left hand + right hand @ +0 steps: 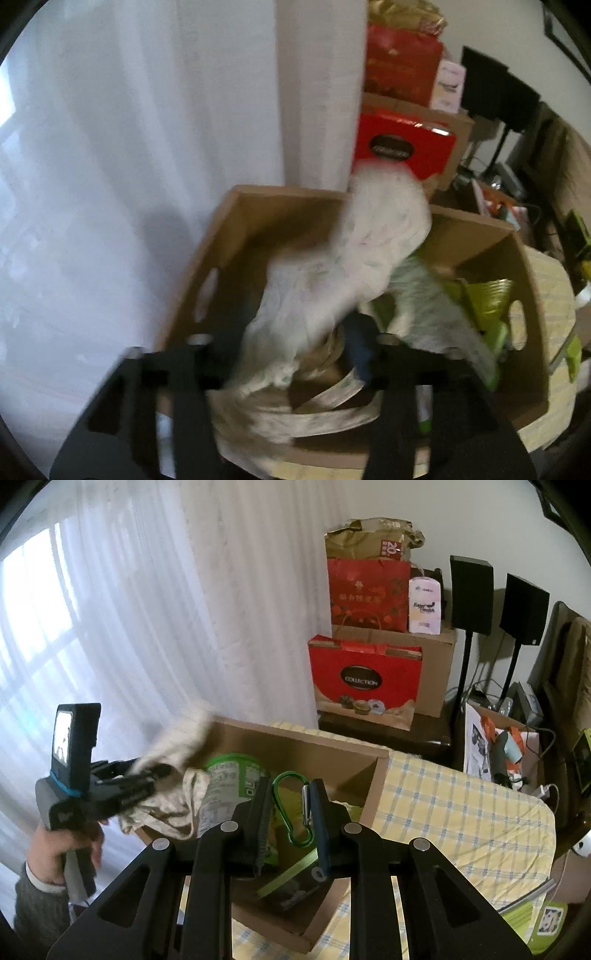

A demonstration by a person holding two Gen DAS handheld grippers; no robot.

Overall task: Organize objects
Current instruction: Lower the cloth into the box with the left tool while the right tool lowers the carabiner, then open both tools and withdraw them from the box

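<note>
Cardboard box (295, 746) sits open on the checked tablecloth (461, 805), and a pale printed cloth (332, 280) hangs blurred over the box's near-left rim. The left gripper (291, 362) is above that rim, jaws parted around the cloth, pads apparently off it. The right gripper (288, 812) is over the box's middle, jaws narrow, clamped on a green carabiner (291, 805). Green packets (229, 779) lie inside the box.
</note>
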